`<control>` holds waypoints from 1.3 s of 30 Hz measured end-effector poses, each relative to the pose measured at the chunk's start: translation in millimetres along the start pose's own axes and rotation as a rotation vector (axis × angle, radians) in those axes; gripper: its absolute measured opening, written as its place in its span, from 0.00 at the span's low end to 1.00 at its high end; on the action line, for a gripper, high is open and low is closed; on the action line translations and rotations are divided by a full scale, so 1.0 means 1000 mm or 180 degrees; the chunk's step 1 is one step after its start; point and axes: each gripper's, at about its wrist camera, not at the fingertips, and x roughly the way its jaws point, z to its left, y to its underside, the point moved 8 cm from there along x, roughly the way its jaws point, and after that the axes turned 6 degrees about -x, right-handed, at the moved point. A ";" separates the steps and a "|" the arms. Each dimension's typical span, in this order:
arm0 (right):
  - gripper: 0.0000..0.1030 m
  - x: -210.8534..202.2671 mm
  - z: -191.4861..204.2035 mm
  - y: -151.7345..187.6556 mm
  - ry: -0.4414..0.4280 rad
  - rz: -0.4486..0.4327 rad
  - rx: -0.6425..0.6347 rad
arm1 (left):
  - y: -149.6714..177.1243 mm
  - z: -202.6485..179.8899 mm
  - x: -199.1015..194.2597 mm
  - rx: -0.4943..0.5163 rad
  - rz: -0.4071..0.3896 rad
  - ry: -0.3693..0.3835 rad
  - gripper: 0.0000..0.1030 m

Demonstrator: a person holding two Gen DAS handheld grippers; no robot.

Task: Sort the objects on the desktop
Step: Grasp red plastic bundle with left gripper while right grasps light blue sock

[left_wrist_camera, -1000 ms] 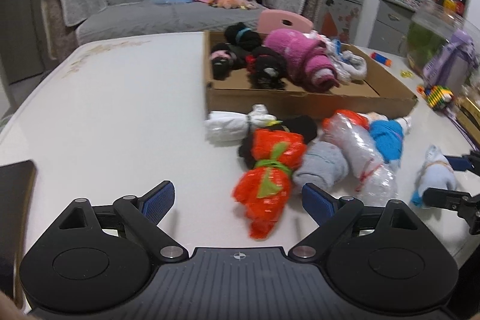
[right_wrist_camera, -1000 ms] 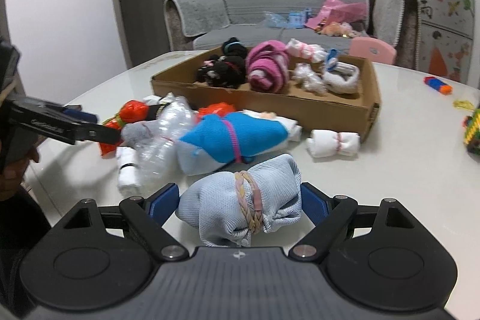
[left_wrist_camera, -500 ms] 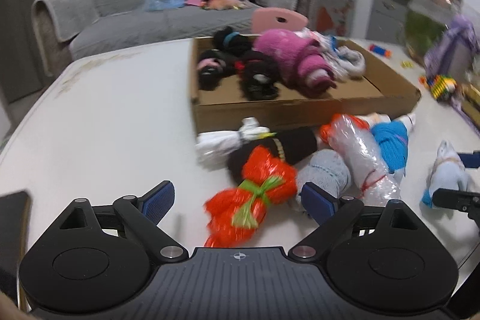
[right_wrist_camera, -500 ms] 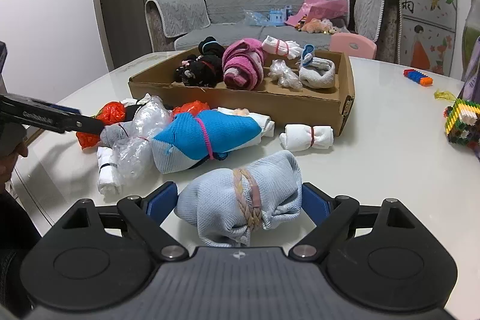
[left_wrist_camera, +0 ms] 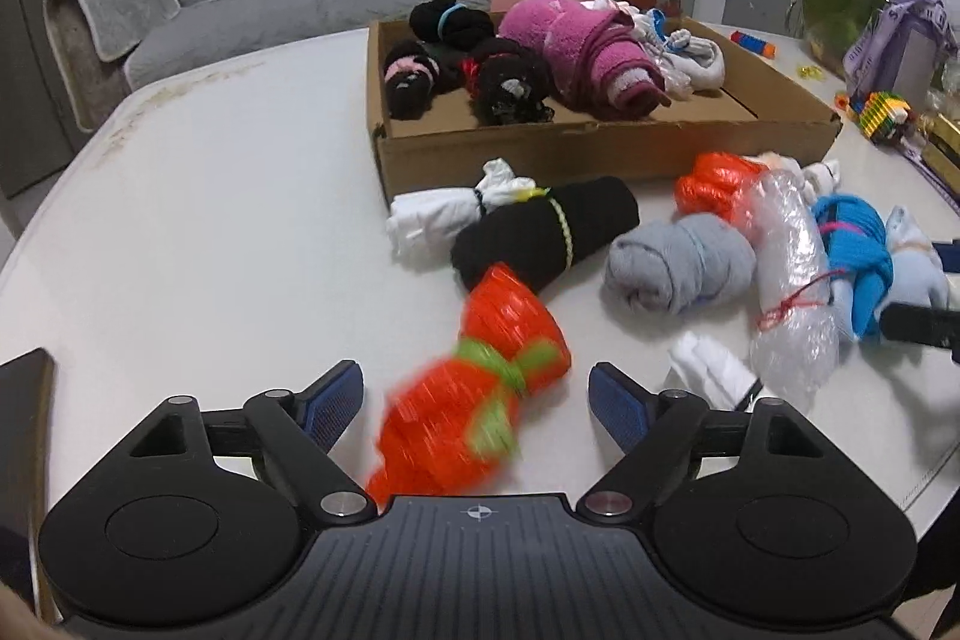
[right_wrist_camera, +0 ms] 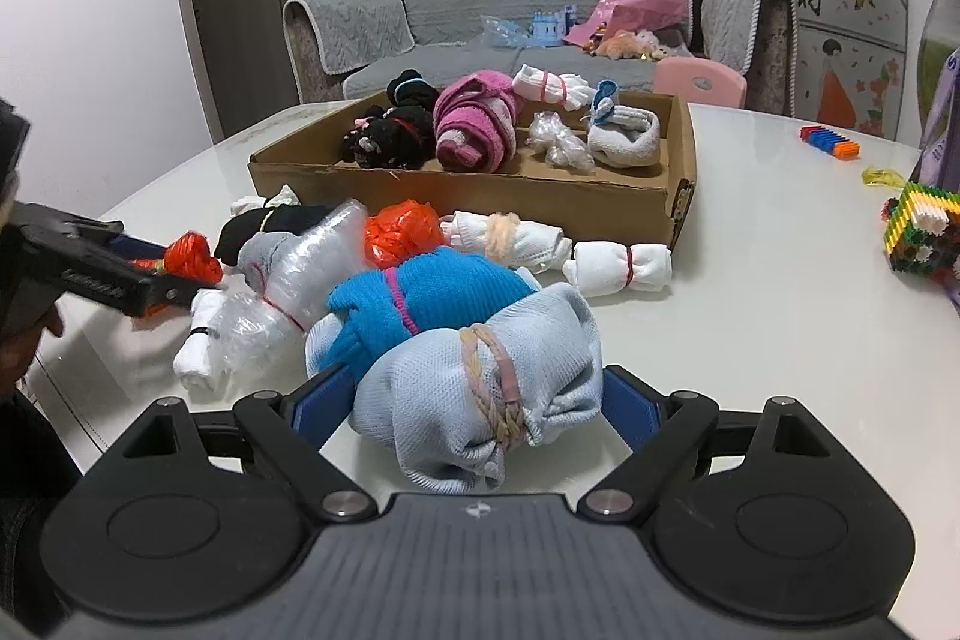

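Before cardboard box (left_wrist_camera: 600, 154), left jaws closing around orange bundle (left_wrist_camera: 480, 394), right jaws spread astride pale-blue bundle (right_wrist_camera: 480, 394).

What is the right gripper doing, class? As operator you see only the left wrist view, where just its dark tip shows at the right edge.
Observer: The right gripper straddles a pale blue knitted cloth bundle tied with pink and yellow rubber bands. The bundle rests on the white table, and the pads sit at its sides without visibly squeezing it.
Operator: Does anything lie by the far right corner of the brown cardboard box?
Observer: Yes. A white cloth roll with a red band around its middle lies on the table just in front of that corner.
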 end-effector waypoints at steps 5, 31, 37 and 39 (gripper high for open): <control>0.83 -0.002 -0.001 0.000 0.0012 -0.0009 0.0001 | 0.003 0.007 -0.005 -0.0023 0.0015 -0.0007 0.82; 0.69 -0.023 -0.018 -0.001 0.0008 -0.0067 0.0202 | -0.002 0.011 -0.038 -0.0211 -0.0177 0.0204 0.40; 0.69 -0.038 -0.030 -0.011 0.0081 -0.0119 0.0196 | -0.014 0.026 -0.063 -0.0286 -0.0319 0.0165 0.40; 0.69 -0.045 -0.037 -0.016 0.0137 -0.0160 0.0186 | -0.021 0.031 -0.068 -0.0337 -0.0361 0.0162 0.40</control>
